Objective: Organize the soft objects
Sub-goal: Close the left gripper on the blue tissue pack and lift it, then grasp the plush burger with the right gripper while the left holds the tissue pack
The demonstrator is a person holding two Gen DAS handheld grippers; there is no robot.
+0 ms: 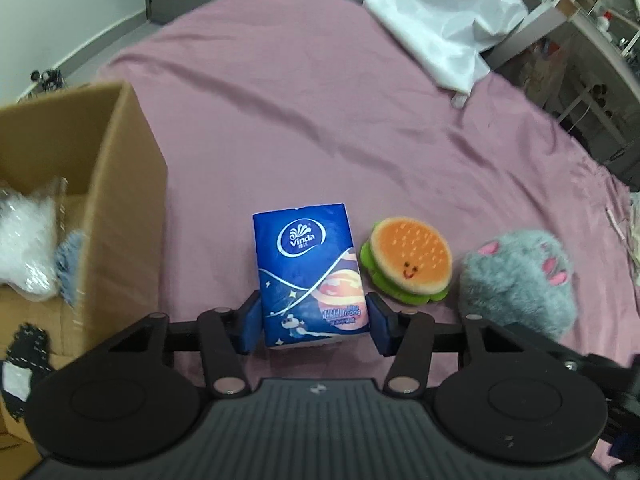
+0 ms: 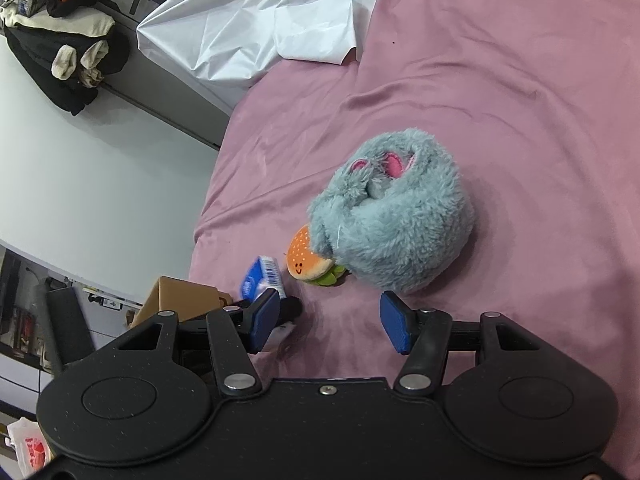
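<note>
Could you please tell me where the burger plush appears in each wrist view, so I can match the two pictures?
Left wrist: the burger plush lies right of centre, between the tissue pack and the grey plush.
Right wrist: it sits centre-left, tucked against the grey plush.
Shared landmark: the white sheet.

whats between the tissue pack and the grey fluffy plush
The burger plush lies between the tissue pack and the grey fluffy plush on the pink sheet, seen best in the left wrist view.
</note>
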